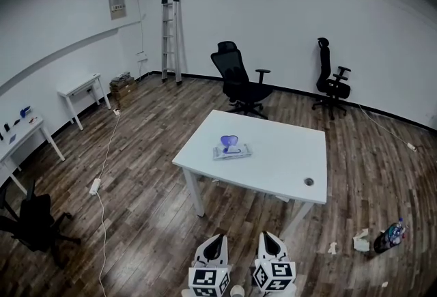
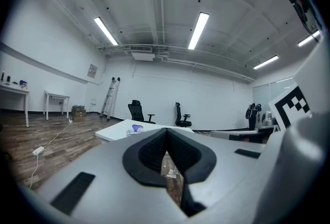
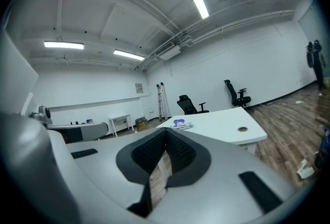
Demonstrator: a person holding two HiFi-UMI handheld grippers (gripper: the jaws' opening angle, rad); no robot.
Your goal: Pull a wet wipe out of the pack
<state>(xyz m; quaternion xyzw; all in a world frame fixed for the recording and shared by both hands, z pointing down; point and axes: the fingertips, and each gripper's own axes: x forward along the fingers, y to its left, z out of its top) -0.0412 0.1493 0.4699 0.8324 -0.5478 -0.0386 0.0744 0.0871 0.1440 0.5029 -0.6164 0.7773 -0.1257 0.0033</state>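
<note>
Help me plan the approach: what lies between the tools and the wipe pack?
Head view: only wood floor, then the white table, its top bare up to the pack.

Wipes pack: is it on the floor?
No, the wipes pack lies on the white table.

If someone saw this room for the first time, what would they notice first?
A white table stands mid-room with only a wipe pack on it. At the head view's bottom edge, the left gripper and right gripper sit side by side, both shut and empty, short of the table.
</note>
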